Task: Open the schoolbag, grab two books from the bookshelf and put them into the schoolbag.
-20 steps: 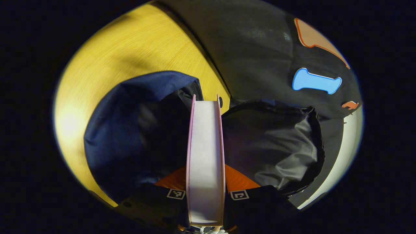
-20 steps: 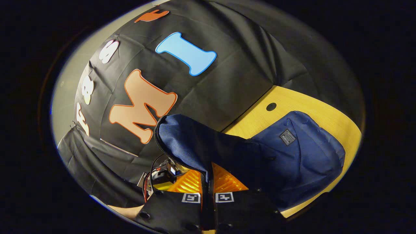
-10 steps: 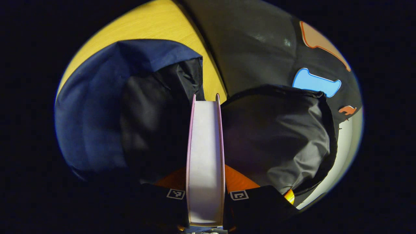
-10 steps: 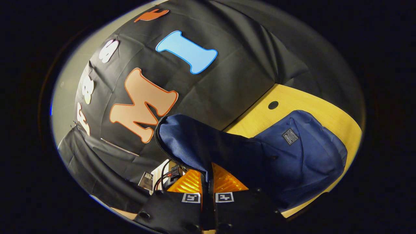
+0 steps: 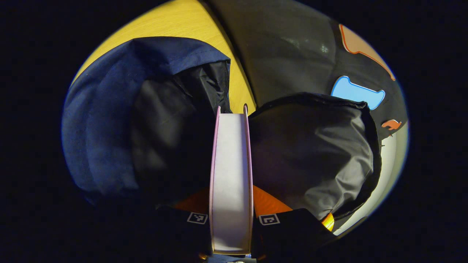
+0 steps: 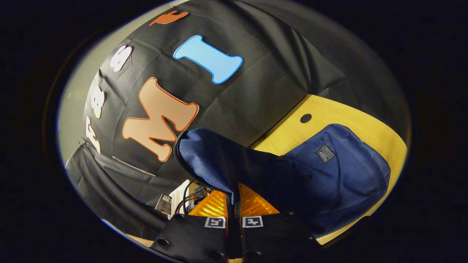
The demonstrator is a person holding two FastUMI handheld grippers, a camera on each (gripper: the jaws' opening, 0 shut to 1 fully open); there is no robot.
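In the left gripper view a thick book (image 5: 231, 175) with pale page edges and pink covers stands on edge, with my left gripper (image 5: 231, 219) shut on it. The book points into the open mouth of the navy schoolbag (image 5: 106, 117), between its dark lining on the left and the grey-lined flap (image 5: 310, 153) on the right. In the right gripper view my right gripper (image 6: 234, 215) is shut on the edge of the schoolbag's flap (image 6: 219, 160) and holds it lifted. The rest of the schoolbag (image 6: 336, 175) lies on the yellow table (image 6: 329, 113).
The black cloth wall (image 6: 263, 80) rises right behind the table. A round cable hole (image 6: 305, 118) sits in the tabletop near the bag. The other gripper's body with wires (image 6: 182, 193) shows just left of the lifted flap.
The left gripper has carried the book closer to and deeper into the bag's opening, so the bag looms larger. The right gripper has kept hold of the flap almost without moving.
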